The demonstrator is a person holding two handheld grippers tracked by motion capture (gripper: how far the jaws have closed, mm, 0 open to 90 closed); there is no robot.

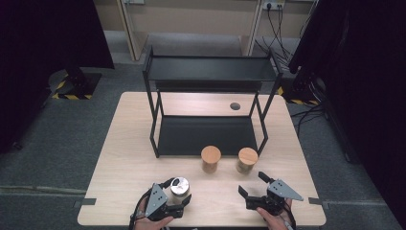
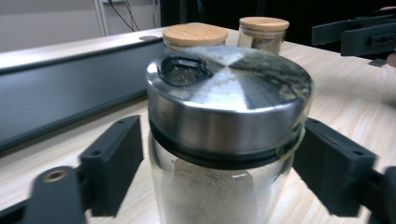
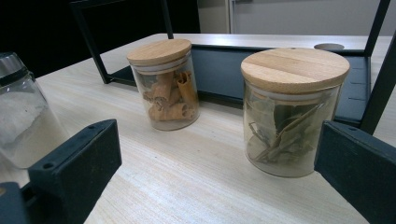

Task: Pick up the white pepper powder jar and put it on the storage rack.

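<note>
At the table's near left edge, my left gripper [image 2: 205, 172] closes around a clear glass shaker jar [image 2: 224, 140] of white powder, its brushed-steel lid [image 2: 233, 93] shining, while my right gripper [image 1: 256, 189] waits open.

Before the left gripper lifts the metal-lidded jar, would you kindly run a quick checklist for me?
1. Metal-lidded jar sits between the left gripper's jaws: ok.
2. Pads pressing the glass: cannot tell; a gap shows at one side.
3. Jar upright on the table: ok.
4. Lid seated on the jar: ok.
5. Right gripper open and holding nothing, apart from the cinnamon jar and leaf jar: ok.
6. Lower shelf of the rack free: ok.
</note>
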